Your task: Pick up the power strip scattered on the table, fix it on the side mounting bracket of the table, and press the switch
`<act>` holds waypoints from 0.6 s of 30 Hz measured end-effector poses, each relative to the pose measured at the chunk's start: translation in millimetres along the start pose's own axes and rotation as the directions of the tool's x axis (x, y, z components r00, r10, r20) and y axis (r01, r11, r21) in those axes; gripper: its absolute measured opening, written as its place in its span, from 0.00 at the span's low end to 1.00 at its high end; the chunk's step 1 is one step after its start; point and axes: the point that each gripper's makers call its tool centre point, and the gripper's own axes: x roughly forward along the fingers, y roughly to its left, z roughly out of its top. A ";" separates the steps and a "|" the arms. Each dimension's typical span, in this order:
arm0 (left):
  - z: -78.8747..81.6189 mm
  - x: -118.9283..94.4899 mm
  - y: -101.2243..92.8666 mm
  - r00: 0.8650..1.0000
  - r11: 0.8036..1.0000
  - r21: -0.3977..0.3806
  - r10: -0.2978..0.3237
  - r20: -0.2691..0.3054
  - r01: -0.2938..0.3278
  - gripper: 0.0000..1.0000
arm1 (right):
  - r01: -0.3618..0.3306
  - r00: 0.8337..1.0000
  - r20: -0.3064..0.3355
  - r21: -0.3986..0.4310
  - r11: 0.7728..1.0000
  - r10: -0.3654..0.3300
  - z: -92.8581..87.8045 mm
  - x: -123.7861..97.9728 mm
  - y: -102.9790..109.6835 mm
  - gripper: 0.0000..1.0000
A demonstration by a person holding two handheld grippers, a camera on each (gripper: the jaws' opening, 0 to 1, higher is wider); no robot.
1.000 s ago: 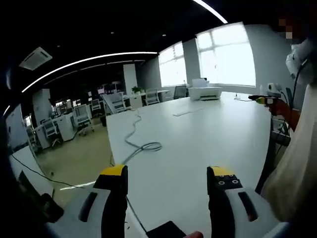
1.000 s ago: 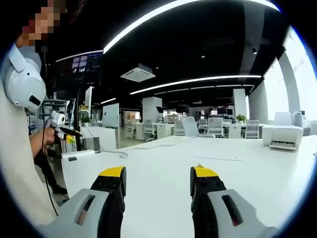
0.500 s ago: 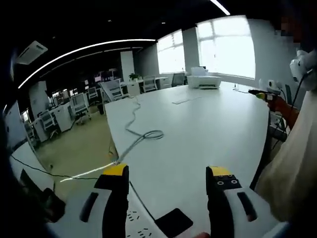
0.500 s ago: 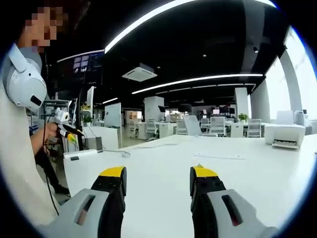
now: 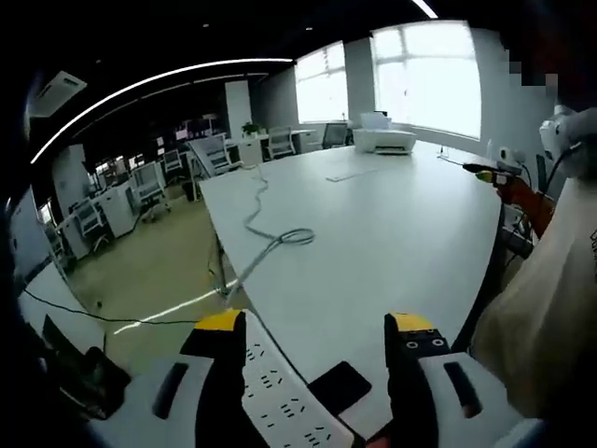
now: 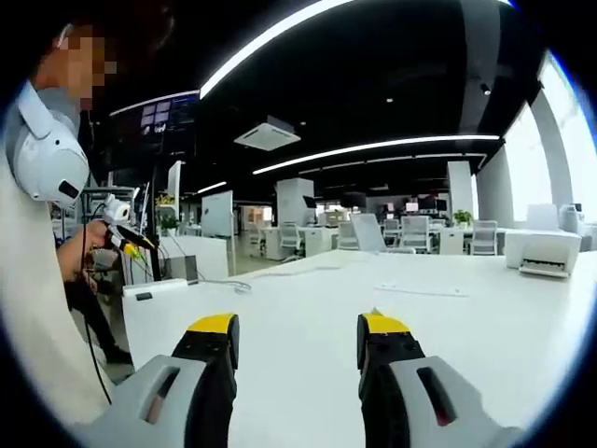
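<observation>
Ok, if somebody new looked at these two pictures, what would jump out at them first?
Probably the white power strip, lying near the table's edge between the open left gripper jaws, with a dark flat object beside it. Next, its grey cable looping across the big white table. In the right gripper view, the open right gripper hangs over bare tabletop, with a white printer far right.

- The white power strip (image 5: 284, 397) now shows between the left gripper (image 5: 317, 327)'s open jaws, near the table (image 5: 373, 243) edge.
- Beside it, a black pad (image 5: 340, 386) shows more fully.
</observation>
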 end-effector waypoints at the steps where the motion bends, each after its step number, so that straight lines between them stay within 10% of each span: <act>1: 1.3 -2.7 0.7 1.000 0.999 -0.031 -0.014 0.011 0.014 0.61 | -0.002 1.000 -0.001 0.003 1.000 0.002 -0.7 1.0 0.2 0.47; 18: -20.7 -21.1 11.1 0.987 0.998 0.053 -0.031 -0.156 0.039 0.64 | -0.046 0.999 -0.028 0.005 0.999 0.047 -7.7 11.7 7.6 0.47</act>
